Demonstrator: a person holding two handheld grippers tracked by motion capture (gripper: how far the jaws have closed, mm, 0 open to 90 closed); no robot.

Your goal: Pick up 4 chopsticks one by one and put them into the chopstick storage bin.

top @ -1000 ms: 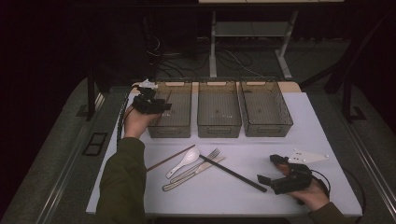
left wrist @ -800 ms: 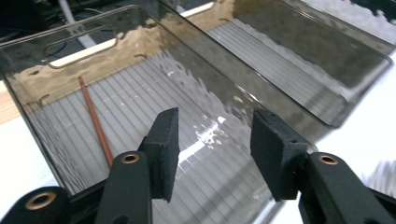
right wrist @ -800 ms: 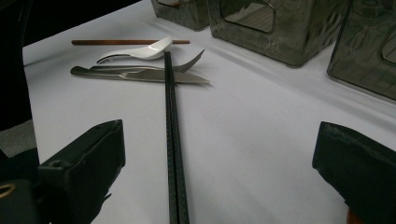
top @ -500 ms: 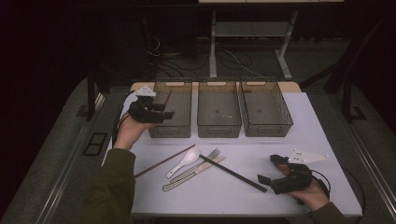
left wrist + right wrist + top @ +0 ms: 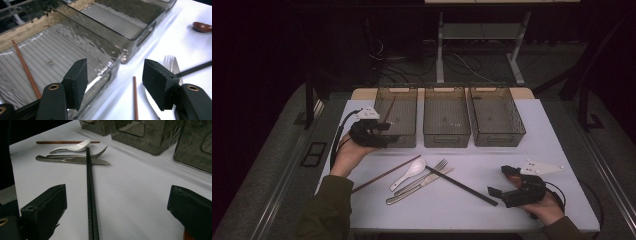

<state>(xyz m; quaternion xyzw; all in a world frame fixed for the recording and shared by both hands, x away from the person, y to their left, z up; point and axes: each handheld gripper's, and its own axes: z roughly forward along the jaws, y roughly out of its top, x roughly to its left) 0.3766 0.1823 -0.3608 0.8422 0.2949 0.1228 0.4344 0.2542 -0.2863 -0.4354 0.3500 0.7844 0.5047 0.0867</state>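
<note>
Lying lengthwise in the left bin (image 5: pixel 402 131), a brown chopstick (image 5: pixel 388 111); both tongs (image 5: pixel 381 131) (image 5: pixel 502 181) gape empty.

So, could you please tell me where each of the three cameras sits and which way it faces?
High view: above the person's side, looking forward and down on the table and three bins; both forearms, left tool, right tool.
Left gripper view: rides the left tool, looking across the left bin with a brown chopstick inside; two open jaws.
Right gripper view: rides the right tool, looking low along the black chopsticks; two open jaws.
Shared: the white spoon.
</note>
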